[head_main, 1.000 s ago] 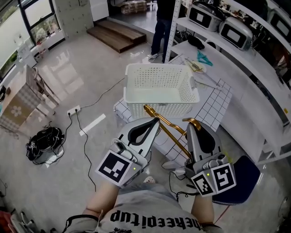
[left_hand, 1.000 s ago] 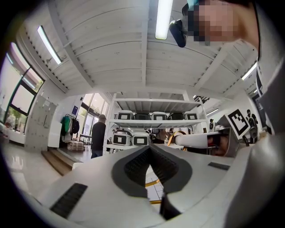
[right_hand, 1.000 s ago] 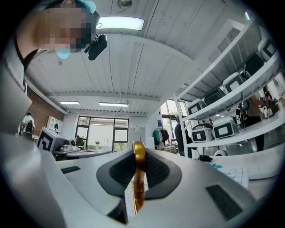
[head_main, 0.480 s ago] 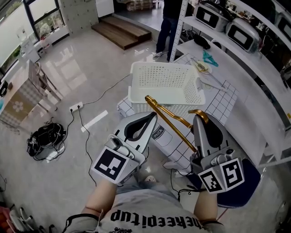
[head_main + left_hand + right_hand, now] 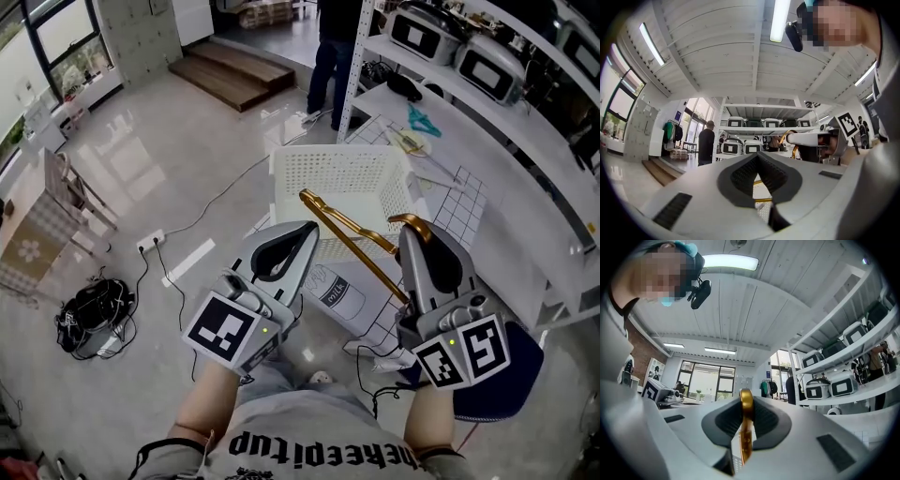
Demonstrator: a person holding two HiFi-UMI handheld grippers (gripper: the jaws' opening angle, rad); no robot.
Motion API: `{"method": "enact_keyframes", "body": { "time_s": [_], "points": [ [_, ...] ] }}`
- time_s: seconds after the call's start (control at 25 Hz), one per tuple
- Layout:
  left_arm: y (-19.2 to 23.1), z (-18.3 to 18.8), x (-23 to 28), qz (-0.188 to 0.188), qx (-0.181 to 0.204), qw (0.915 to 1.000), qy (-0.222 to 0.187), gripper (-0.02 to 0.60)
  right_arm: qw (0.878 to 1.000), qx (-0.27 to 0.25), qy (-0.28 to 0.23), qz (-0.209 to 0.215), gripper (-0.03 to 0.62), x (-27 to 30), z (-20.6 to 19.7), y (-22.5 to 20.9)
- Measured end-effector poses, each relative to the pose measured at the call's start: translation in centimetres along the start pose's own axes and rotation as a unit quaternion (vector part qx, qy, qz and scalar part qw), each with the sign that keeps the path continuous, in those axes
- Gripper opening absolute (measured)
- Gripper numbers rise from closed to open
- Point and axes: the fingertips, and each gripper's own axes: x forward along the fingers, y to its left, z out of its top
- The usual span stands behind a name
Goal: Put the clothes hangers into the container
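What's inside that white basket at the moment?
Nothing shows inside the white basket, only its perforated walls. The gold hanger and right gripper cover its near corner.

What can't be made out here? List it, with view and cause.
- Inside of the white basket: head view, lower part behind the gold hanger, left gripper and right gripper.
- Gold hanger's lower end: head view, behind the right gripper; right gripper view shows only its hook edge-on.
- Things beside the teal hanger on the counter: head view, too small to name.
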Motion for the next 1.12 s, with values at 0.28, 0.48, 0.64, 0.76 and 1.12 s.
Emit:
{"method": "enact_keyframes", "body": {
  "time_s": [0.28,0.48,0.64,0.76,1.12],
  "points": [
    [3.9,0.3,1.0,-0.035,-0.001,0.9994,-0.002,0.023,0.999,-0.019,0.005,-0.030,0.051,3.7,0.2,0.4],
    [6.6,0.2,1.4,-0.051,-0.004,0.9987,-0.004,0.023,0.998,-0.023,0.006,-0.050,0.049,6.0,0.0,0.6],
    [8.3,-0.1,1.6,-0.062,-0.009,0.9980,-0.003,0.023,0.998,-0.029,0.008,-0.059,0.050,7.6,-0.3,1.1],
    [9.3,-0.3,1.7,-0.073,-0.010,0.9973,-0.004,0.023,0.997,-0.033,0.008,-0.064,0.050,8.8,-0.5,1.5],
    [12.2,-0.7,1.8,-0.099,-0.012,0.9950,-0.004,0.023,0.995,-0.042,0.012,-0.086,0.051,11.3,-1.0,2.5]
  ]
}}
